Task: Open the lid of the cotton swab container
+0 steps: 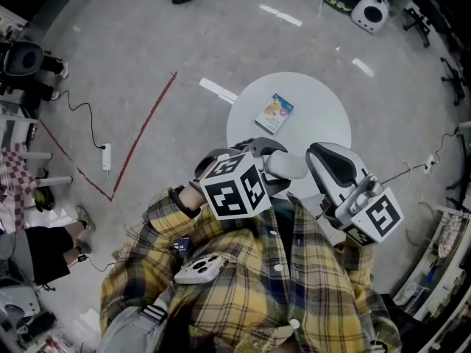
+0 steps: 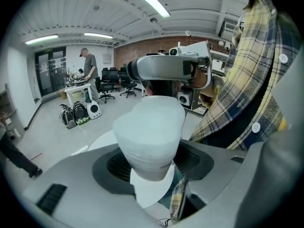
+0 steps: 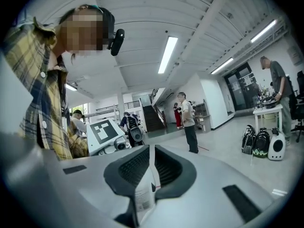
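A white cotton swab container (image 1: 288, 165) hangs over the near edge of the round table, my left gripper (image 1: 276, 166) clamped wide around its body. In the left gripper view the container (image 2: 149, 127) fills the space between the pads of that gripper (image 2: 149, 163). My right gripper (image 1: 322, 156) sits just right of the container, pointing roughly level. In its own view, the right gripper (image 3: 148, 167) is shut on a thin white printed strip (image 3: 144, 196), seen edge-on. What the strip belongs to I cannot tell.
The round white table (image 1: 316, 101) carries a small blue and yellow packet (image 1: 274, 113). A red tape line (image 1: 143, 134) and a power strip (image 1: 107, 156) lie on the floor to the left. People stand far off in the room (image 3: 189, 122).
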A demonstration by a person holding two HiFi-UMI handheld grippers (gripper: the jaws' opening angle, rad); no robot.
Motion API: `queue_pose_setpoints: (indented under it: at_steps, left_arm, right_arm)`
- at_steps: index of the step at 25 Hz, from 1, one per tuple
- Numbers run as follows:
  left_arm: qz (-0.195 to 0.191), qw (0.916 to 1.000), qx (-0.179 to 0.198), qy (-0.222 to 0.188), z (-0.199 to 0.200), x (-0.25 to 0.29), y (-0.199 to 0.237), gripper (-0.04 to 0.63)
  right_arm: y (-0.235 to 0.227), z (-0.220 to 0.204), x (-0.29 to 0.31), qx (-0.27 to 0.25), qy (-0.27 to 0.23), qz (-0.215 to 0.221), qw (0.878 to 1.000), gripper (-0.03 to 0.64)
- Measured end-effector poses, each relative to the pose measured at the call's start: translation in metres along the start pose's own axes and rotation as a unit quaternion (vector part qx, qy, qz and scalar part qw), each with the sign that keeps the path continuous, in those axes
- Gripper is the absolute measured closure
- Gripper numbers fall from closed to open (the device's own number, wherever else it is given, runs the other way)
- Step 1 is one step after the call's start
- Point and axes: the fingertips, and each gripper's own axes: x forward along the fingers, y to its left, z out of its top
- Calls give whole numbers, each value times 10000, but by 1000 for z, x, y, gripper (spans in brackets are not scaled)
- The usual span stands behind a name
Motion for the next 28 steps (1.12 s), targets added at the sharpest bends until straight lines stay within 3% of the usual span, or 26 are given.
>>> queue_pose_setpoints:
  at_steps: [2, 5, 11, 18, 28]
  left_arm:
    - [18, 10000, -12, 9, 0, 0, 1, 334]
    - [47, 10000, -13, 12, 2, 2, 1, 334]
    - [67, 10000, -28, 22, 7, 6, 6, 334]
    - [23, 10000, 16, 2, 9, 2, -3, 334]
    - [-89, 9999, -7, -53, 8, 0, -6, 334]
  right_arm:
    - [6, 4, 3, 13, -20, 214, 9998, 573]
    - [20, 7, 7, 22, 22, 683, 9977, 459]
    - [24, -8, 8, -395, 479, 1071, 9923, 362]
    - [42, -23, 15, -675, 818, 1325, 9855, 344]
    - [49, -30, 27, -559, 748, 1597, 9827, 345]
